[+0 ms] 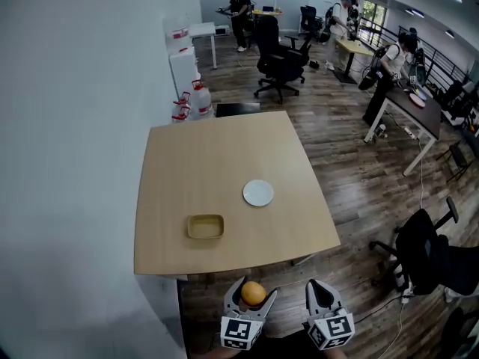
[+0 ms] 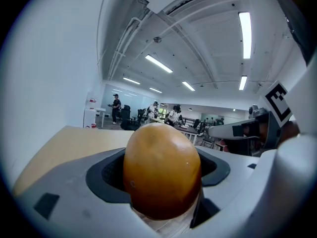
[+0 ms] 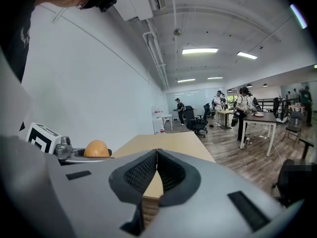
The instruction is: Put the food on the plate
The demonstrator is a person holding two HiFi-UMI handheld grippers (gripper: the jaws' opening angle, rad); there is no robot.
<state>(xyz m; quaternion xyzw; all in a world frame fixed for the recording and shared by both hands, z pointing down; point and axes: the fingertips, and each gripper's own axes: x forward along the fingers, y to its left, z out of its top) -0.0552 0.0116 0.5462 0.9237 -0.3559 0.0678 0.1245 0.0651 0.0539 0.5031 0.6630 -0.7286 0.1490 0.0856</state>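
Head view: left gripper (image 1: 252, 287) clamped on an orange (image 2: 162, 170), held short of the table (image 1: 217, 155) edge. Right gripper (image 1: 320, 290) just beside it, jaws pressed together, nothing between. White plate (image 1: 258, 193) on the table, ahead of both grippers, well apart. Tan bowl (image 1: 205, 226) nearer, ahead of the left gripper.

No legible txt, brand or nr anywhere. The marker cubes (image 1: 241, 333) on left gripper (image 1: 253, 290) and right gripper (image 1: 319, 286) carried only b/w square patterns, no letters. White jugs (image 1: 196, 99) on the floor past the desk's (image 1: 224, 155) far-left corner had red labels, print too small to read.
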